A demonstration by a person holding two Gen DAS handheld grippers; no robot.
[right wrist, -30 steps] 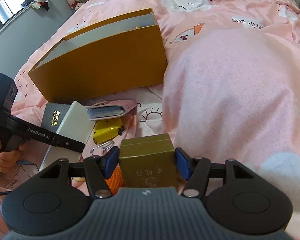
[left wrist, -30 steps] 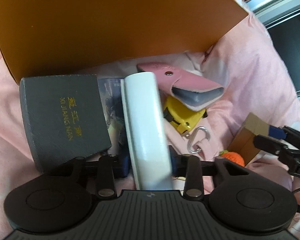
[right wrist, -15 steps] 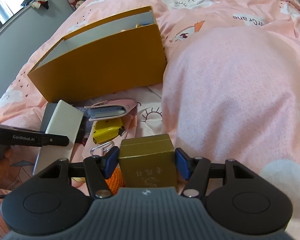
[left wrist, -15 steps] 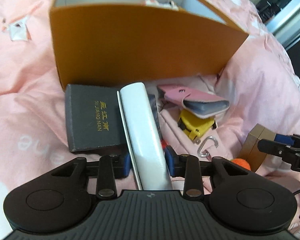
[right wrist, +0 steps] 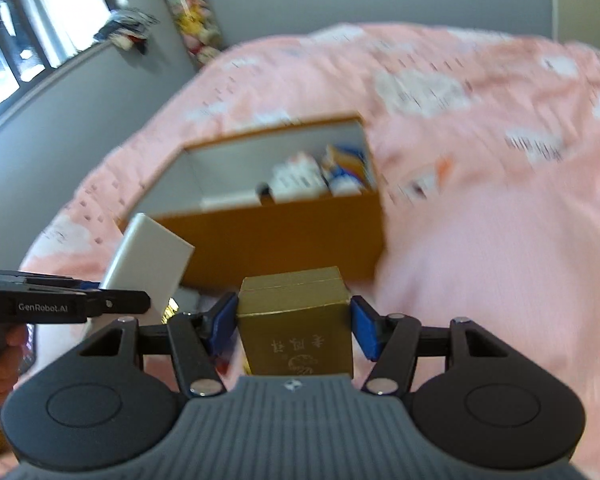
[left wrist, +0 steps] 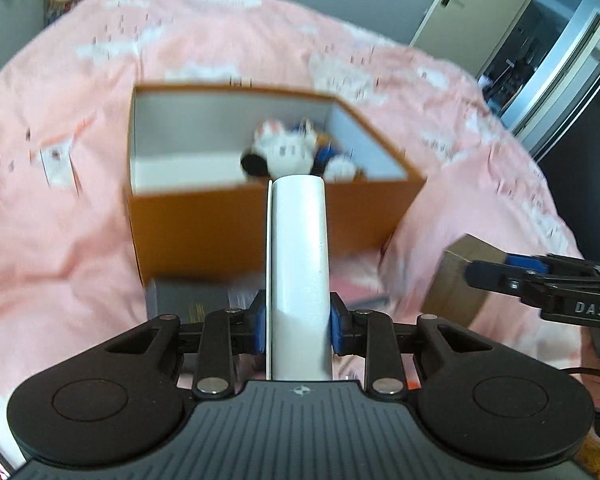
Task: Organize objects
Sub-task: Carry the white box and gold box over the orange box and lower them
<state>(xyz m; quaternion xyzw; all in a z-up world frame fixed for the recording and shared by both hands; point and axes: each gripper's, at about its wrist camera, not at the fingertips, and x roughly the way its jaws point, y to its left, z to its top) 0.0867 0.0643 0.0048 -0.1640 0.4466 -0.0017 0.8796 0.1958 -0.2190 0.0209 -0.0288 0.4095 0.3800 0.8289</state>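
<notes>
Both your views are smeared by motion, so the print on the pink bedspread (left wrist: 228, 48) cannot be read. Inside the orange box (left wrist: 204, 232) you see a white plush shape (left wrist: 288, 152) and something blue beside it, too blurred to name. The white slab (left wrist: 298, 264) hides the box's near wall behind it, and its lower end is lost behind your left hand-held gripper (left wrist: 298, 322). The dark grey case (left wrist: 188, 300) is mostly covered.

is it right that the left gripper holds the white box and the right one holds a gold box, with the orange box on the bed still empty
Not quite: the orange box is not empty. The left wrist view shows a white plush toy inside. The left gripper does hold the white box, and the right gripper the gold box.
</notes>
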